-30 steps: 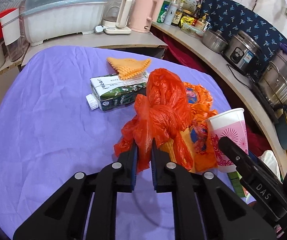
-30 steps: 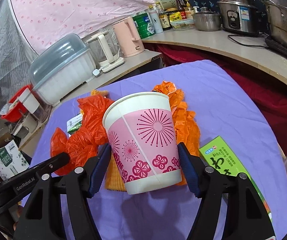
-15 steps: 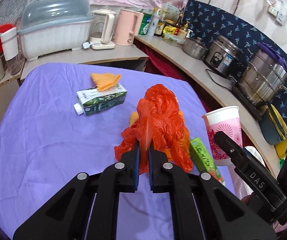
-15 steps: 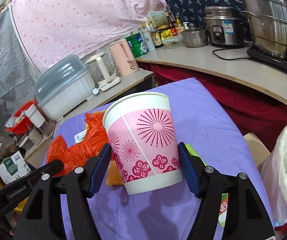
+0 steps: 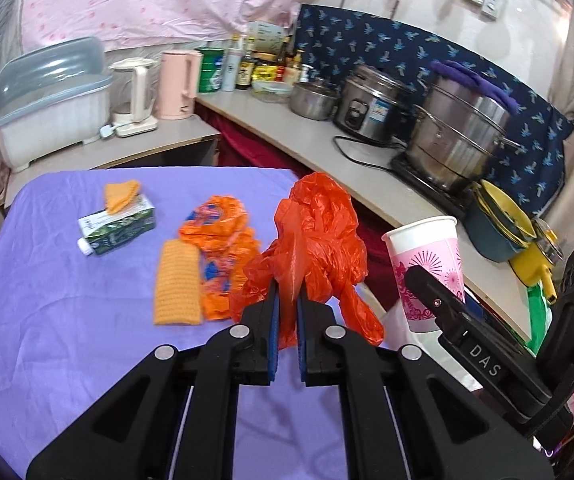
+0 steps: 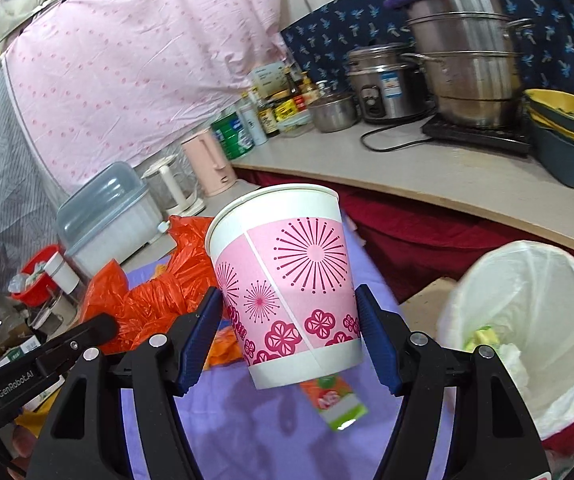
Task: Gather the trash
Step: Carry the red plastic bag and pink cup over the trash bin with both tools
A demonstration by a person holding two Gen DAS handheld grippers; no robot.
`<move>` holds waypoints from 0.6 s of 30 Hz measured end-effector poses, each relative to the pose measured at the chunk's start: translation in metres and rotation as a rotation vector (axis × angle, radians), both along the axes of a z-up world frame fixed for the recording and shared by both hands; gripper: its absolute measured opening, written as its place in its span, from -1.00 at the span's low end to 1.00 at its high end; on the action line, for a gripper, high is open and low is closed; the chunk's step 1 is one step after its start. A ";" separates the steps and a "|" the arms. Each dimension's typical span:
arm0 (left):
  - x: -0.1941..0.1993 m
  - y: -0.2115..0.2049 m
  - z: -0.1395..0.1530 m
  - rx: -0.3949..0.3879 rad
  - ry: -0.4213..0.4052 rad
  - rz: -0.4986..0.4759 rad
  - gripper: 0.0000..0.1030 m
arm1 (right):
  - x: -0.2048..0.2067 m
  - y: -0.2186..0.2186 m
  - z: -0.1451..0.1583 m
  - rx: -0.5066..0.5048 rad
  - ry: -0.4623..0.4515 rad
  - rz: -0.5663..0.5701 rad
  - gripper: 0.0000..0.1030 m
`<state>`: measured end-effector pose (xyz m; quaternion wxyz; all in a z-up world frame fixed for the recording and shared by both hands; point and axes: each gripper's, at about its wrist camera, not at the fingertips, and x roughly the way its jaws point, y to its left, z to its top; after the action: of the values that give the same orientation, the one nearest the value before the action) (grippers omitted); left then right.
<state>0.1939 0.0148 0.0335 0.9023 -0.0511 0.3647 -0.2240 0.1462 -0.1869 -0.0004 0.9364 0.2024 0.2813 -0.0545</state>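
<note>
Both loads have lifted off the table toward the bin (image 6: 527, 320). Left gripper (image 5: 287, 312) pinches the bag (image 5: 319, 236); right gripper (image 6: 289, 340) clamps the cup (image 6: 287, 280). Risk: thin plastic slips free, or the cup tips short of the rim.

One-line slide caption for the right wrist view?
Right hand-held gripper carries a pink paper cup above the purple table, beside the lined bin.

Purple-clothed table (image 5: 47, 320) bearing a milk carton (image 5: 117, 226) with an orange cloth (image 5: 121, 196) on top, orange wrapper (image 5: 219, 248) and knitted yellow-orange cloth (image 5: 177, 284) right of the carton.
</note>
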 end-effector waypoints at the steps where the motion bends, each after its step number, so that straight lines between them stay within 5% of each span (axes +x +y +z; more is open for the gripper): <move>1: -0.004 -0.010 0.002 0.002 -0.004 -0.018 -0.87 | -0.008 -0.010 0.001 0.000 -0.002 -0.020 0.26; 18: -0.071 -0.154 0.001 0.032 -0.020 -0.264 -0.87 | -0.103 -0.132 -0.008 0.028 -0.005 -0.264 0.26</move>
<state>0.1227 -0.1394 0.0345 0.8693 0.0139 0.3630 -0.3353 0.0432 -0.3186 -0.0082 0.9189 0.2510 0.2505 -0.1727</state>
